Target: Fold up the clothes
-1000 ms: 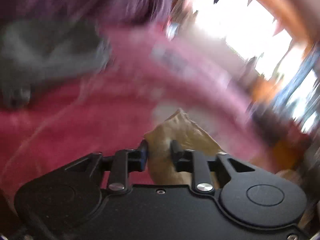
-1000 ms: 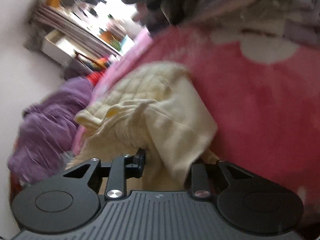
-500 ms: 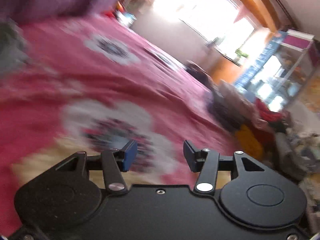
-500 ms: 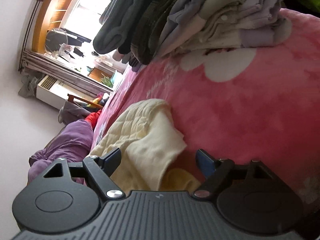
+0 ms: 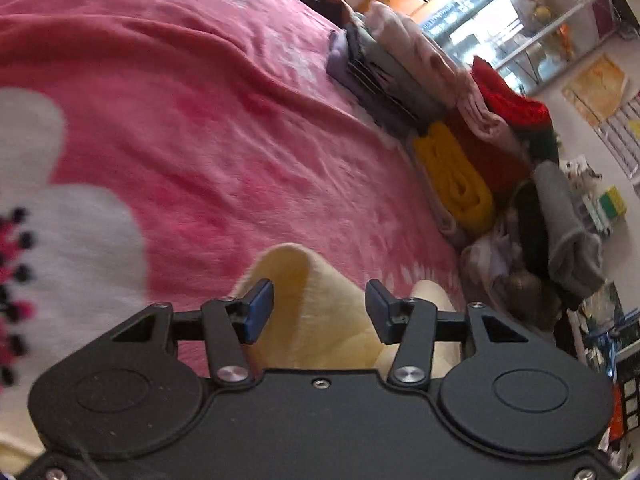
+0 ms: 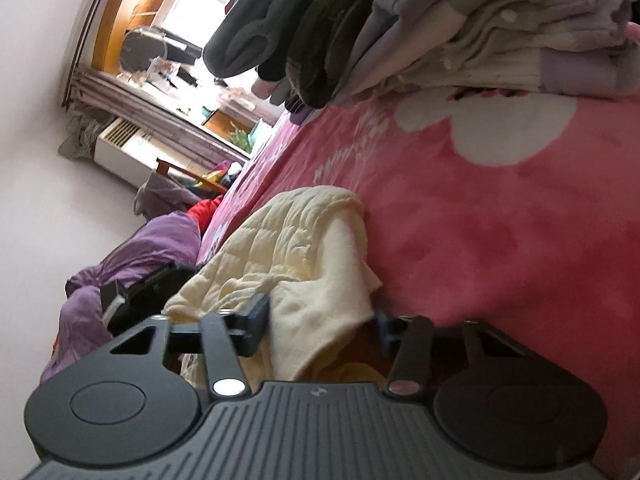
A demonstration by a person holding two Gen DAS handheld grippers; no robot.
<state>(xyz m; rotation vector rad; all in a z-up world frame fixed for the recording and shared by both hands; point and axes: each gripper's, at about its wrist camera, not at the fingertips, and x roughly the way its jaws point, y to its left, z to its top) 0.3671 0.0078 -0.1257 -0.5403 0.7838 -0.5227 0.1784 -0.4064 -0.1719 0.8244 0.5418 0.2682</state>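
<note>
A cream quilted garment (image 6: 304,248) lies bunched on the pink flowered bed (image 6: 500,220), one edge doubled over itself in a loose flap. In the right wrist view it fills the middle and runs out toward ten o'clock. In the left wrist view a rounded hump of it (image 5: 316,304) rises at six o'clock.

The right gripper (image 6: 320,320) has its fingers spread, with the draped flap lying between them and nothing pinched. The left gripper (image 5: 318,308) is spread too, its blue pads on either side of the hump, clear of the cloth.

Folded stacks (image 6: 480,40) sit at twelve to one o'clock in the right view, and another row of folded clothes (image 5: 440,120) runs from one to three o'clock in the left view. A purple bundle (image 6: 132,256) lies at nine o'clock.

The garment looks half-folded and rumpled. This could be a fold just laid down or one about to be gathered. To work it well, each gripper should take a single edge rather than a wad. The cloth should be drawn taut between them before it is laid over, so the quilted side ends up flat.
</note>
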